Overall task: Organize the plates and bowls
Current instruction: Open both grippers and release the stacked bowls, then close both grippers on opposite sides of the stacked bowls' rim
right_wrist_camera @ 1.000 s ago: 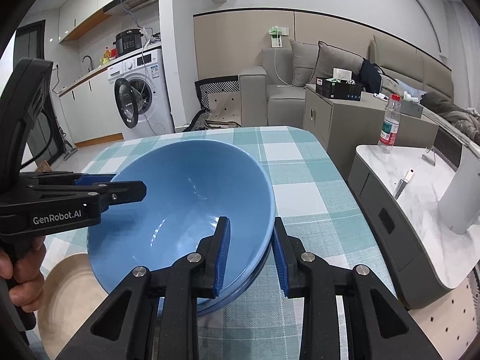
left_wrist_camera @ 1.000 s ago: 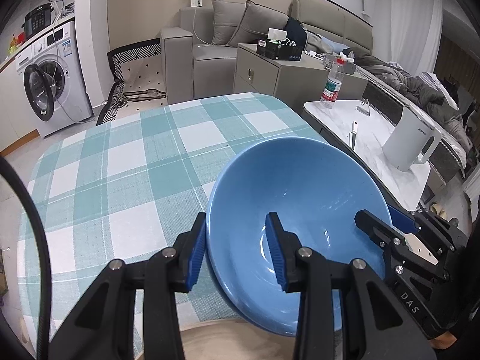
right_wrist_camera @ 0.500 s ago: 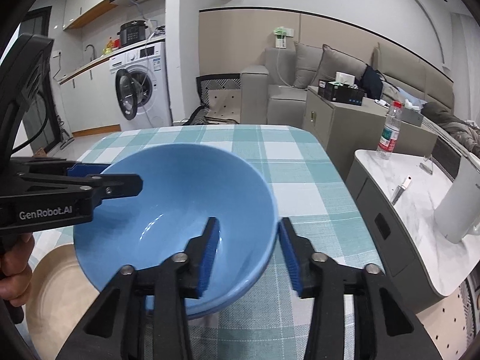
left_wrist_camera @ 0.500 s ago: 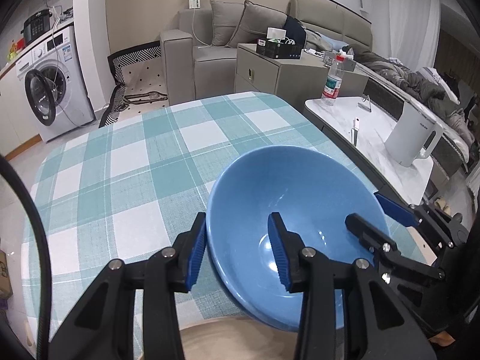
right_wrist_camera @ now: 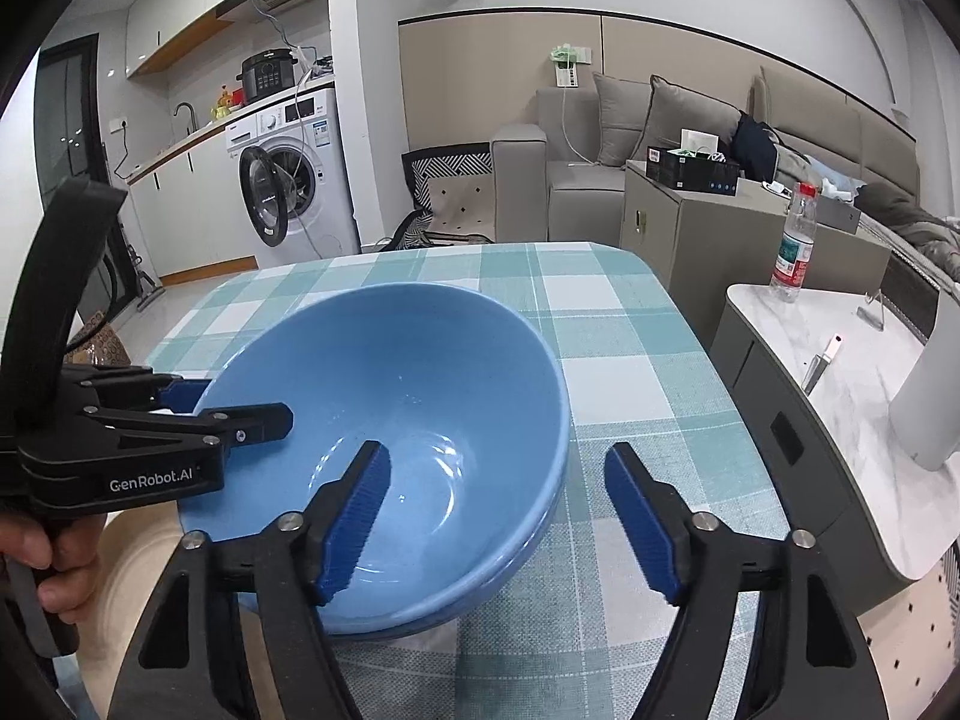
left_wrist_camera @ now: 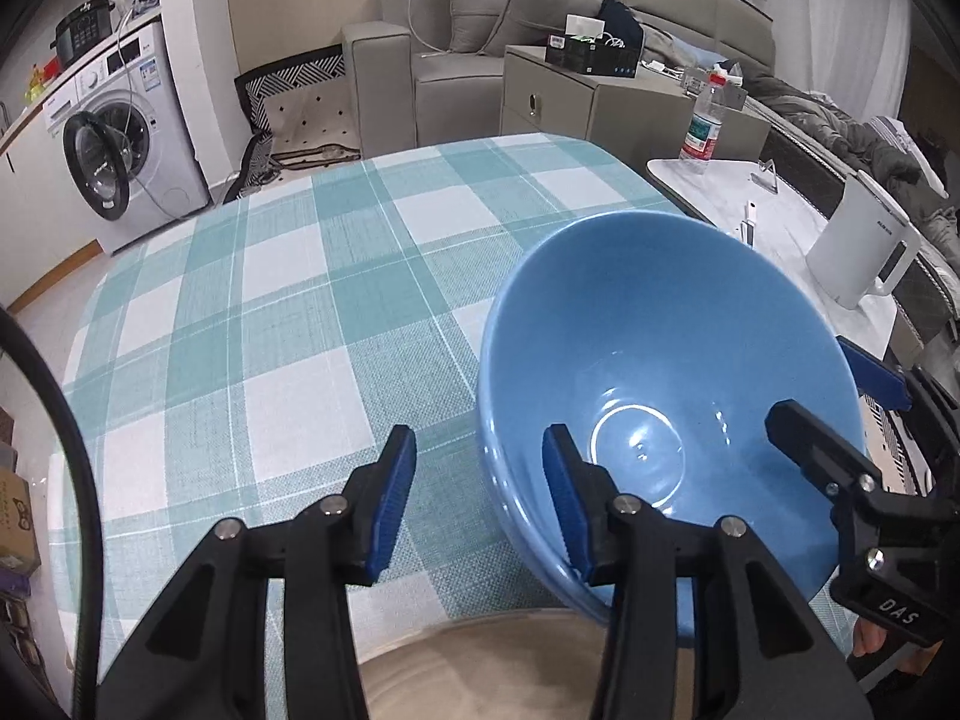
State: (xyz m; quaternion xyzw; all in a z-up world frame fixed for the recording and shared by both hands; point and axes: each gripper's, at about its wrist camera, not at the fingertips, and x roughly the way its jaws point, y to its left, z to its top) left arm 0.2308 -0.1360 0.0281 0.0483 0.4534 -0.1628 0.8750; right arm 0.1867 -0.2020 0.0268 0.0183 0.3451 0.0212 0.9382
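The blue bowl (left_wrist_camera: 666, 396) sits on the checked desk (left_wrist_camera: 252, 324), nested in a second blue bowl whose rim (right_wrist_camera: 516, 582) shows just beneath it in the right wrist view. Beside the stack, at the near edge, lies a beige plate (left_wrist_camera: 492, 672). The left tongs (left_wrist_camera: 480, 498) are spread apart, straddling the bowl's near-left rim: one finger inside the wall, the other outside over the cloth, neither pressing. The right tongs (right_wrist_camera: 498, 516) are likewise wide apart, one finger over the bowl's interior, the other clear of the outer wall.

Handling, as a judgement: the bowl appears to be glazed ceramic, hence rigid, moderately heavy, smooth and liable to slip, and it would chip or break if dropped. The thin upright rim is the sensible place to grip, one pad inside and one outside, set well down the wall so the ribbed blue pads (right_wrist_camera: 357, 516) bite. A lift at one side would tilt the bowl, so a hold on opposite rims looks steadier.

Legible writing: "GenRobot.AI" (right_wrist_camera: 150, 483) on the left tool's body, and "DAS" (left_wrist_camera: 897, 611) on the right tool. The water bottle (right_wrist_camera: 795, 243) carries a red and green label, too small to read.
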